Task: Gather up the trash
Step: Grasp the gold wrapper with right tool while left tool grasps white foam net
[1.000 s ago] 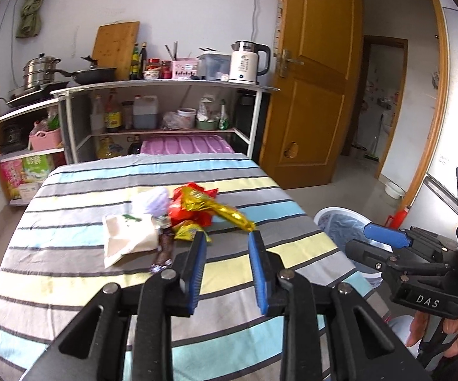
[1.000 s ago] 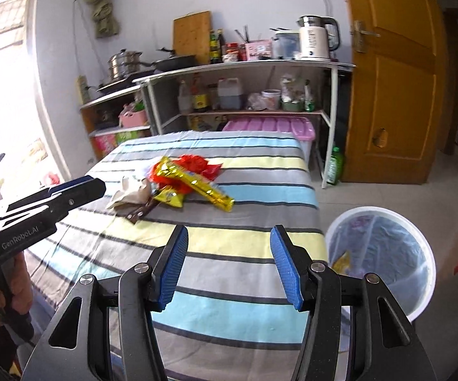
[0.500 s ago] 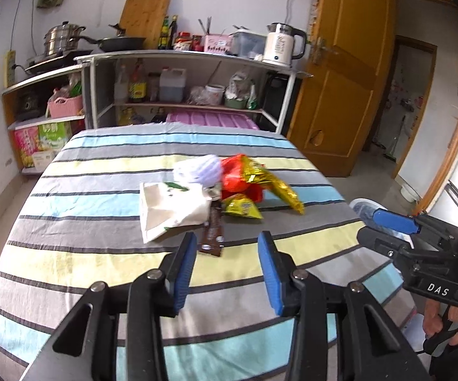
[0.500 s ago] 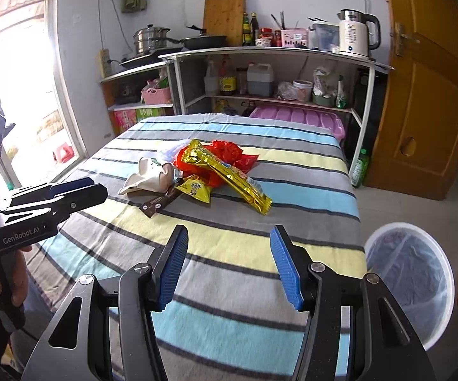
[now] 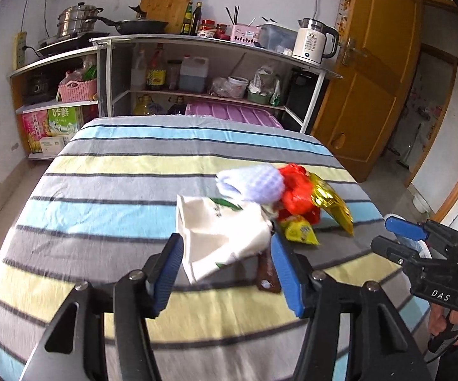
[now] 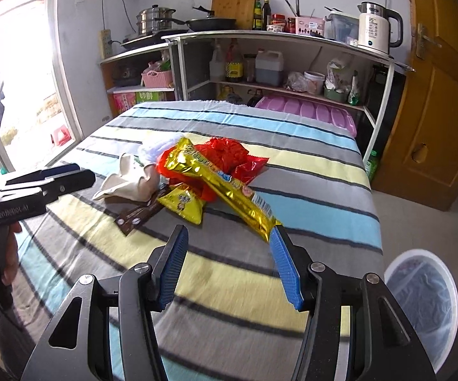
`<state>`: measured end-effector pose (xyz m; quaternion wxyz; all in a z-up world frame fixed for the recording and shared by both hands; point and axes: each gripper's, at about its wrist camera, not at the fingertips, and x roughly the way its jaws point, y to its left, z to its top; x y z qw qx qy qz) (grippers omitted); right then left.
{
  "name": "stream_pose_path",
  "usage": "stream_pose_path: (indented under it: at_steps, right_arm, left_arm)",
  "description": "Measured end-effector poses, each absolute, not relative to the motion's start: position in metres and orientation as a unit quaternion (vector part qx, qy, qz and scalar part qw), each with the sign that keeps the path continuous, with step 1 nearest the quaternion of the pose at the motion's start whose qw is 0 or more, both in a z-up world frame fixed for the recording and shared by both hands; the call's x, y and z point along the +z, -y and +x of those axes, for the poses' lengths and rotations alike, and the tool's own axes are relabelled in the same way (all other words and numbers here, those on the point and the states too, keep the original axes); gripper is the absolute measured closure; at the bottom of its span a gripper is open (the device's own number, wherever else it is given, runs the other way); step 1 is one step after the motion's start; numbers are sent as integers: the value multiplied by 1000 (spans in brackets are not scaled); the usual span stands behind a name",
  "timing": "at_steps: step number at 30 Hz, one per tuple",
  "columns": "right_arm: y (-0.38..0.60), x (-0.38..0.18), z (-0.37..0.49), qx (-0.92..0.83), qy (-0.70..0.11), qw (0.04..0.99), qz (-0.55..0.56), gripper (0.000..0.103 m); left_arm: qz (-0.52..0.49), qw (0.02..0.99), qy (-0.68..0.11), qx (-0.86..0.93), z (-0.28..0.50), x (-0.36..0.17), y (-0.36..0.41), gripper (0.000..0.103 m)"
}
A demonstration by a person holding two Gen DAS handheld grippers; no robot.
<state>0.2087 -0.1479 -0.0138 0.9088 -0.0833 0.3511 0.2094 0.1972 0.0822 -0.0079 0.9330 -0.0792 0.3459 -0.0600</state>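
A pile of trash lies on the striped tablecloth (image 5: pixel 102 209): a white paper bag (image 5: pixel 222 228), a lavender foam net (image 5: pixel 254 184), a red wrapper (image 5: pixel 297 190), a long gold wrapper (image 6: pixel 225 184), a small yellow packet (image 6: pixel 183 204) and a brown wrapper (image 6: pixel 137 216). My left gripper (image 5: pixel 227 250) hovers just before the white bag, its jaws opening and framing the bag's near corner without pressing on it. My right gripper (image 6: pixel 229 241) stands open and empty, close to the near end of the gold wrapper. A white bin (image 6: pixel 422 301) with a blue liner stands on the floor to the right.
Behind the table, a shelf unit (image 5: pixel 197 41) carries a kettle (image 5: pixel 313 44), pans, bottles and a cutting board. A wooden door (image 6: pixel 435 111) is at the right and a bright window (image 6: pixel 13 79) at the left. A hand (image 5: pixel 451 324) holds the other gripper's handle.
Both grippers have come forward and down toward the trash pile. The left jaws have widened and now frame the white bag. The right jaws kept the same gap.
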Motion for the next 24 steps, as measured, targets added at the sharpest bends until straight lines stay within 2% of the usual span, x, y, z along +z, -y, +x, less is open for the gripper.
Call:
stream_pose_path:
  at_steps: [17,20,22,24]
  right_arm:
    - [118,-33,262,231,-372,891,-120,48]
    - [118,-35,263,232,-374,890,-118,64]
    - [119,-37,264,232,-376,890,-112,80]
    - [122,-38,264,230,-379,890,-104,87]
  left_arm:
    - [-87,918,-369,-115,268,-5,-65,42]
    - [-104,913,-379,-112,279,-8,-65,42]
    - [-108,911,-384,-110,283,-10,-62,42]
    - [-112,908,-390,-107,288,-13,-60,42]
